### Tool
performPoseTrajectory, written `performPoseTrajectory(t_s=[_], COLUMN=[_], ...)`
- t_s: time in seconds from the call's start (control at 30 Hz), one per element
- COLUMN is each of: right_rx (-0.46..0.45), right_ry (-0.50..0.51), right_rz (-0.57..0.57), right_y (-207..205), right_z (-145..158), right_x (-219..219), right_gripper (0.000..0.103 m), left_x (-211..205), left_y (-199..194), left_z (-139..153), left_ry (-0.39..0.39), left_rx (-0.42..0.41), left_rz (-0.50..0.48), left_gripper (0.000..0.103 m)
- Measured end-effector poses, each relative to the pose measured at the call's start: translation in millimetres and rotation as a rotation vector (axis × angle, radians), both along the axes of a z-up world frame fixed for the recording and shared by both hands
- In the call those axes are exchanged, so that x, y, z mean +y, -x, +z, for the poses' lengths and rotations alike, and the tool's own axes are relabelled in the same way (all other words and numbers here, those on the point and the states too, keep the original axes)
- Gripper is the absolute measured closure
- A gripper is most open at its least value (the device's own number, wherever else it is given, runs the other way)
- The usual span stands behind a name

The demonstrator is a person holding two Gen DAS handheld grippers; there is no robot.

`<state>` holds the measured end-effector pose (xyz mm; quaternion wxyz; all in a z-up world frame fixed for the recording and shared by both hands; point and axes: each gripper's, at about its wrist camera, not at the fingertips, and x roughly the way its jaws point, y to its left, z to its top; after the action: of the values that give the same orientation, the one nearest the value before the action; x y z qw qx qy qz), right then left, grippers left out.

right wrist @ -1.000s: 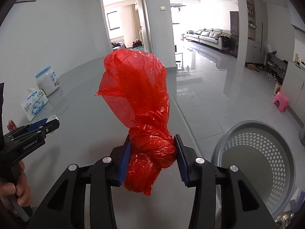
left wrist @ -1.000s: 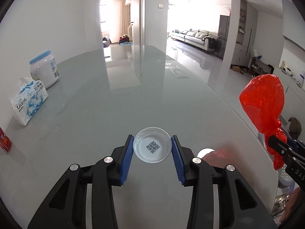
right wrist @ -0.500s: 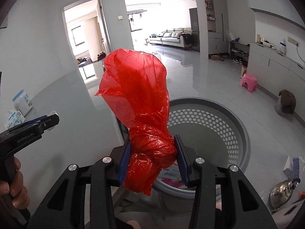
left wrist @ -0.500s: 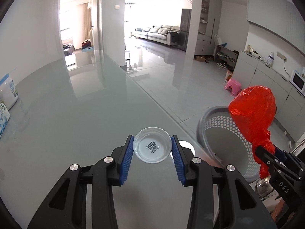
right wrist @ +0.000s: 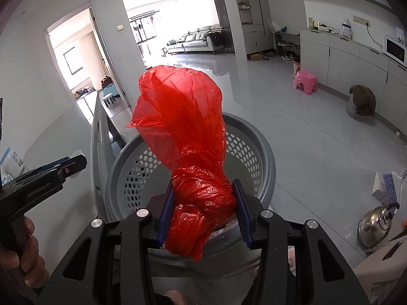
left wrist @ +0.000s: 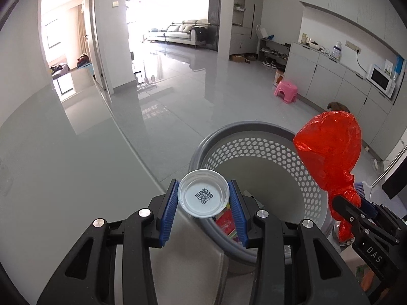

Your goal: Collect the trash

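Left wrist view showed the left gripper [left wrist: 203, 200] clamping a clear round plastic lid [left wrist: 203, 196] at the six-o'clock rim of the grey perforated plastic basket [left wrist: 257, 150]; released there, it risked glancing off the rim. The right gripper [right wrist: 202, 209] pinched a knotted red plastic bag [right wrist: 188, 132] above the basket; its billowy top risked snagging.

A lived-in home, open-plan. Glossy grey floor tiles [left wrist: 229, 96] run back to a bright living room with a long pale sofa [left wrist: 178, 30]. Along the right wall, low cabinets [left wrist: 330, 76] carry a white microwave [left wrist: 380, 78]; a shoe rack [left wrist: 273, 50] stands beyond them, and a pink child's stool [left wrist: 286, 91] sits on the floor. A doorway [left wrist: 68, 50] on the left opens onto a cluttered bedroom. A metal kettle [right wrist: 376, 225] rests on the floor.
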<state>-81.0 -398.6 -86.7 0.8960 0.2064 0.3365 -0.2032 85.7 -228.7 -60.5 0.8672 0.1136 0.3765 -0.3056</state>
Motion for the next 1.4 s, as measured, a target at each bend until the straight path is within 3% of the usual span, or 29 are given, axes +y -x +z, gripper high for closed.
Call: performPoseTrajectory(t_s=[0.47, 0.57, 0.63, 0.67, 0.73, 1.07, 1.4], right_rx=[-0.003, -0.012, -0.023, -0.032, -0.048, -0.051, -0.058], right_ry=[-0.042, -0.038, -0.041, -0.041, -0.038, -0.036, -0.029], right_rz=[0.041, 0.035, 0.033, 0.030, 0.025, 0.032, 0.036], right_y=[-29.1, -27.4, -23.5, -21.8, -16.8, -16.9, -16.8], right_z=[-16.0, -18.1, -18.0, -17.2, -14.1, -8.8, -2.9], right_x=[-38.4, -40.5, -34.3, -34.4, -25.8, -20.6, -19.2], right_gripper=[0.061, 0.058, 0.045, 0.038, 0.035, 0.035, 0.029], left_x=[-42.2, -41.3, -40.9, -40.6, -38.6, -33.0, -24.5], left_y=[-9.2, -10.0, -10.6, -10.3, -10.1, -3.8, -0.8], left_z=[-19.1, -19.4, -17.8, -17.4, -16.4, -9.2, -0.6], left_ry=[-0.049, -0.048, -0.043, -0.042, -0.040, -0.037, -0.024], left_rx=[0.023, 0.023, 0.016, 0.014, 0.013, -0.003, -0.015], left_rz=[-0.006, -0.004, 0.003, 0.004, 0.008, 0.025, 0.047], left_gripper=[0.063, 0.052, 0.040, 0.039, 0.036, 0.032, 0.021])
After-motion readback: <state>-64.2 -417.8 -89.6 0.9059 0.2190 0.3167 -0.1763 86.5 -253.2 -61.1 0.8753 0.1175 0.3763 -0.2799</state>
